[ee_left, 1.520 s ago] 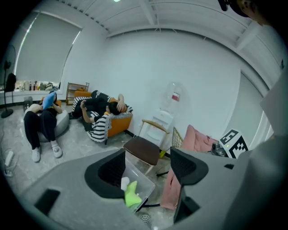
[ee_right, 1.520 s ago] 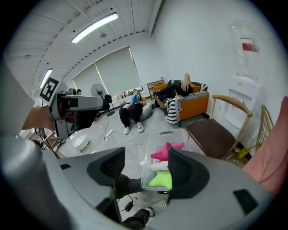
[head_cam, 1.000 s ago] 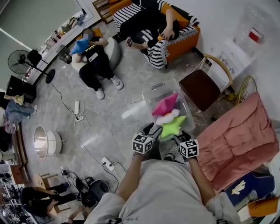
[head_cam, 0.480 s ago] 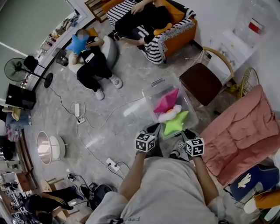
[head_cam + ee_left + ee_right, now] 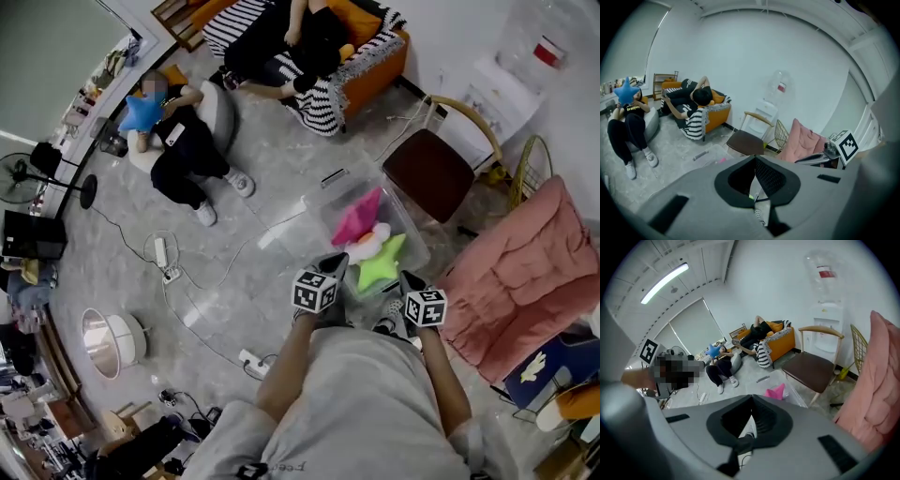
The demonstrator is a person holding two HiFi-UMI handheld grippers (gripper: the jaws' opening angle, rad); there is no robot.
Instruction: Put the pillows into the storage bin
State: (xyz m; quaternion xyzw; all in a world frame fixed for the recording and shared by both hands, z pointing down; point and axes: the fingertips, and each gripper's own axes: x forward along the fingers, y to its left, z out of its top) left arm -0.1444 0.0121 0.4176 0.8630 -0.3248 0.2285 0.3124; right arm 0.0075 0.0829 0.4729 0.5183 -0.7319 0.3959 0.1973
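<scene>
A clear storage bin [image 5: 323, 202] stands on the floor in front of me. In it lie a pink pillow [image 5: 359, 217], a white pillow [image 5: 370, 242] and a green star pillow [image 5: 382, 262]. My left gripper [image 5: 335, 263] hovers at the bin's near left edge, my right gripper [image 5: 409, 280] at its near right edge. Both have just been closing and now stand shut with nothing between the jaws. The left gripper [image 5: 754, 160] shows its pads meeting. Past the right gripper [image 5: 751, 400] the pink pillow [image 5: 776, 392] pokes out of the bin.
A brown chair [image 5: 433, 178] stands just behind the bin and a pink padded lounger [image 5: 525, 272] to its right. People sit on an orange sofa [image 5: 380, 56] and on a grey beanbag [image 5: 225, 108], one hugging a blue star pillow [image 5: 143, 112]. Cables and a power strip [image 5: 254, 362] lie on the floor at left.
Both grippers have drawn back a little from the green star pillow, which now rests in the bin beside the white one. The head view has swung, shifting the room up and left.
</scene>
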